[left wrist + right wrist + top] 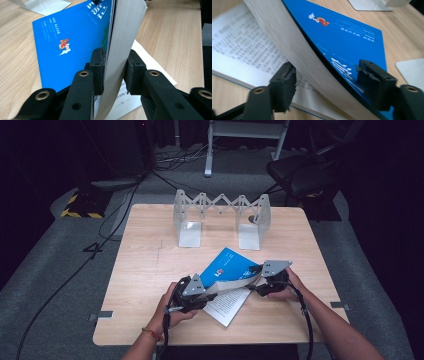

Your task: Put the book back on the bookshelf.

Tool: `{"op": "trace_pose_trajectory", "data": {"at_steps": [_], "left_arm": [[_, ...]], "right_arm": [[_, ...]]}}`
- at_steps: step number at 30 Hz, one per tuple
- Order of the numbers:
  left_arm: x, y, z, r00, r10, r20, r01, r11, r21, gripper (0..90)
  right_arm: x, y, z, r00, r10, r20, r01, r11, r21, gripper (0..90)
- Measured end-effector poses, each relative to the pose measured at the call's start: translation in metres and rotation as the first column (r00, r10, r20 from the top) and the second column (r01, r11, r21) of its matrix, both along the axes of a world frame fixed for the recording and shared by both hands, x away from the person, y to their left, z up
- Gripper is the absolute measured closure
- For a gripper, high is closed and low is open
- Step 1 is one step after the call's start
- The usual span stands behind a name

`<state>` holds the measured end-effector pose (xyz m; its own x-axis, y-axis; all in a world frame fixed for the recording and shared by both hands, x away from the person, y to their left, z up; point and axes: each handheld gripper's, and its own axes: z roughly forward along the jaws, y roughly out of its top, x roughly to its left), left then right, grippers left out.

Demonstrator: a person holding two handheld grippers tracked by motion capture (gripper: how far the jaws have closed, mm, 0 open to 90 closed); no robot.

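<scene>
Wood table (145, 270) under the high view, and at its left the left gripper (196, 292) sits low over the near half, the person's left hand (172, 307) wrapped round it. Its jaws are pinching a thick block of pages (122, 37): in the left gripper view both black pads (98, 67) press flat against the paper, one on each side, with the block standing up on edge between them. Beside that, the blue cover (72, 42) lies flat on the table, white lettering and a small red figure on it.

Middle of the table now: the book (227, 270) lies open and skewed, blue cover toward the far side, a printed white page (225, 307) toward the near edge. Behind it stands a grey folding bookend rack (220, 215), well apart from the book.

Over to the right, the right gripper (260, 279) is at the book's right side, right hand (285, 287) on it. In the right gripper view its jaws stand spread, straddling the curved page block (294, 50); one pad (284, 85) sits near the paper, the other (374, 82) is over the blue cover, neither visibly pressing.
</scene>
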<state>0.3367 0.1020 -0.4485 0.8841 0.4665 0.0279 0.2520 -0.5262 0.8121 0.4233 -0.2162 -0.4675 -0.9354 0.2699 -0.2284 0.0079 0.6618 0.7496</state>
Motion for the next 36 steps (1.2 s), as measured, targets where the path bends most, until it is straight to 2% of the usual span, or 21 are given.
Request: {"op": "trace_pose_trajectory", "data": {"at_steps": [1, 3, 6, 8, 11, 12, 17, 20, 21, 23, 24, 25, 26, 27, 28, 30, 32, 34, 36], "left_arm": [[0.0, 0.002, 0.001, 1.0, 0.001, -0.001, -0.001, 1.0, 0.003, 71.7], [0.001, 0.009, 0.001, 0.9999, 0.01, -0.013, -0.01, 0.9999, 0.001, 70.7], [0.001, 0.014, 0.003, 0.9994, 0.031, -0.013, -0.031, 0.9994, 0.016, 68.4], [-0.002, 0.015, 0.005, 0.9985, 0.054, 0.003, -0.054, 0.9979, 0.036, 65.7], [-0.009, 0.014, 0.005, 0.9967, 0.08, 0.014, -0.08, 0.9962, 0.035, 58.1], [-0.011, 0.012, 0.006, 0.9961, 0.087, 0.011, -0.088, 0.9953, 0.04, 58.1], [-0.019, -0.009, 0.013, 0.9933, 0.112, 0.028, -0.113, 0.9918, 0.059, 45.6], [-0.02, -0.027, 0.011, 0.9871, 0.149, 0.06, -0.155, 0.9818, 0.11, 39.9], [-0.02, -0.032, 0.009, 0.9822, 0.17, 0.08, -0.179, 0.9744, 0.136, 39.2], [-0.018, -0.035, 0.006, 0.9732, 0.208, 0.099, -0.222, 0.962, 0.159, 43.9], [-0.016, -0.033, 0.005, 0.9703, 0.217, 0.106, -0.232, 0.96, 0.157, 50.4], [-0.015, -0.031, 0.005, 0.9724, 0.209, 0.104, -0.223, 0.9633, 0.15, 57.6], [-0.014, -0.028, 0.005, 0.9743, 0.194, 0.115, -0.21, 0.9664, 0.149, 61.7], [-0.014, -0.028, 0.005, 0.9743, 0.194, 0.115, -0.21, 0.9664, 0.149, 63.6], [-0.014, -0.026, 0.006, 0.9749, 0.187, 0.121, -0.204, 0.9679, 0.147, 63.6], [-0.011, -0.019, 0.005, 0.98, 0.175, 0.095, -0.186, 0.9738, 0.13, 65.1], [-0.009, -0.013, 0.002, 0.9841, 0.163, 0.072, -0.17, 0.9794, 0.11, 66.2], [-0.009, -0.009, 0.001, 0.9853, 0.156, 0.07, -0.162, 0.9818, 0.099, 66.9], [-0.008, -0.006, 0.001, 0.9857, 0.155, 0.066, -0.161, 0.983, 0.09, 67.1]], "right_arm": [[0.0, 0.0, 0.0, 0.9994, 0.014, 0.033, -0.013, 1.0, -0.012, 44.3], [0.0, 0.001, 0.002, 0.9974, 0.044, 0.057, -0.044, 0.999, -0.008, 50.2], [-0.004, 0.009, 0.006, 0.9919, 0.084, 0.096, -0.079, 0.995, -0.054, 56.7], [-0.005, 0.014, 0.008, 0.9897, 0.098, 0.105, -0.091, 0.994, -0.068, 59.3], [-0.006, 0.017, 0.009, 0.9886, 0.102, 0.111, -0.095, 0.993, -0.071, 60.8], [-0.007, 0.02, 0.009, 0.9875, 0.109, 0.114, -0.1, 0.992, -0.078, 61.7], [-0.011, 0.026, 0.011, 0.9878, 0.095, 0.123, -0.084, 0.992, -0.091, 62.2], [-0.014, 0.031, 0.011, 0.9883, 0.086, 0.127, -0.072, 0.992, -0.105, 62.5], [-0.015, 0.032, 0.012, 0.9881, 0.084, 0.129, -0.071, 0.992, -0.106, 62.7], [-0.016, 0.035, 0.013, 0.9887, 0.08, 0.127, -0.066, 0.992, -0.109, 62.9], [-0.017, 0.036, 0.013, 0.989, 0.077, 0.127, -0.063, 0.992, -0.109, 62.9], [-0.017, 0.037, 0.013, 0.9884, 0.079, 0.13, -0.064, 0.991, -0.115, 62.9], [-0.018, 0.038, 0.013, 0.988, 0.08, 0.132, -0.064, 0.991, -0.12, 62.8], [-0.018, 0.038, 0.013, 0.988, 0.08, 0.132, -0.064, 0.991, -0.12, 62.8], [-0.017, 0.038, 0.013, 0.9886, 0.081, 0.127, -0.066, 0.991, -0.113, 62.7], [-0.016, 0.039, 0.012, 0.99, 0.08, 0.116, -0.07, 0.994, -0.09, 61.0], [-0.013, 0.037, 0.011, 0.9904, 0.098, 0.097, -0.092, 0.994, -0.062, 54.8], [-0.005, 0.031, 0.007, 0.9937, 0.089, 0.069, -0.088, 0.996, -0.019, 50.2], [0.0, 0.027, 0.004, 0.995, 0.073, 0.068, -0.072, 0.997, -0.02, 48.8]]}}
